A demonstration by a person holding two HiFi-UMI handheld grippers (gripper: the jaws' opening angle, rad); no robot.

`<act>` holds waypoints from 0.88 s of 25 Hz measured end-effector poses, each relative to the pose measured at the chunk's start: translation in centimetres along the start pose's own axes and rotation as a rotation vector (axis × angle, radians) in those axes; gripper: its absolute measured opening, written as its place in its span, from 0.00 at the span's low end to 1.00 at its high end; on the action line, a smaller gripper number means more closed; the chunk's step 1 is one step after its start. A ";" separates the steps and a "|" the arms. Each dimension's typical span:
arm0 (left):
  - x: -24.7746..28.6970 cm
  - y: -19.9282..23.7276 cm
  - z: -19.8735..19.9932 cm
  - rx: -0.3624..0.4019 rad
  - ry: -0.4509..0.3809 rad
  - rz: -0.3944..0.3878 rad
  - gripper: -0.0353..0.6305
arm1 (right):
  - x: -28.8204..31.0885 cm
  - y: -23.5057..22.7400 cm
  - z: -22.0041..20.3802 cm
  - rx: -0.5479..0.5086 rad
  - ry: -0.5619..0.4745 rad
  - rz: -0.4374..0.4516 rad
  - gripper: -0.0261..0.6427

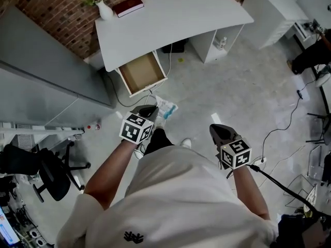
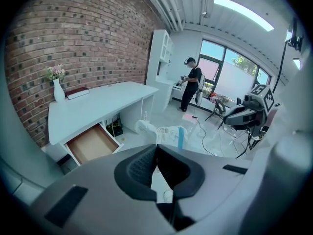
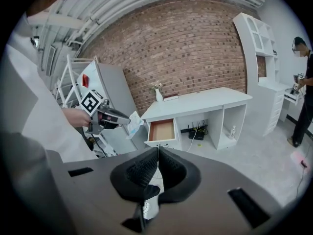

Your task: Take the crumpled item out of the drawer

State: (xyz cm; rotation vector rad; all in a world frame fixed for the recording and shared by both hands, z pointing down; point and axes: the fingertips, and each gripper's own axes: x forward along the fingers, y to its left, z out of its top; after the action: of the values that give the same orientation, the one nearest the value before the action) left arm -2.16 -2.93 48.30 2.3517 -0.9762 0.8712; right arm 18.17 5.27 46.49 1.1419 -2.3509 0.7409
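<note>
- Now, nearest to you, your right claw [image 3: 157,152] is pressed shut with nothing between its pads; in the head view it hangs in front of your right hip, above the grey floor [image 1: 243,87].
- Your left claw [image 1: 151,110] is closed on the crumpled item [image 1: 167,107]; the white-and-blue wrapper sticks out past the tips, up in the air and clear of the floor; the left gripper view shows the jaws meeting on its near edge.
- From the right gripper view, the left claw carries the item to the left of the drawer and apart from it.
- Off to your left stands a black office chair [image 1: 49,172].
- Farther on, the drawer [image 1: 140,72] is pulled out from under the left end of the white surface [image 1: 170,19]; its brown bottom shows; the item is outside it.
- On the far left corner of the surface stand a white vase [image 1: 105,10] with flowers and, just beside it, a dark red book [image 1: 128,6].
- Behind the surface runs a brick wall [image 1: 51,9].
- Farthest off, in the left gripper view, a person in dark clothes [image 2: 191,84] stands by white shelving near the windows.
</note>
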 end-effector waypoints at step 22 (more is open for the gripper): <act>-2.9 -6.1 -0.5 0.064 0.006 -0.056 0.09 | -1.1 2.3 0.3 -0.062 -0.024 0.050 0.08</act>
State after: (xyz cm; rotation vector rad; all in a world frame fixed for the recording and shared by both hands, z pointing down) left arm 0.57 2.73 45.68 2.4168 -0.8878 0.9000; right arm 16.96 6.91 44.99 1.0756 -2.4124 0.6694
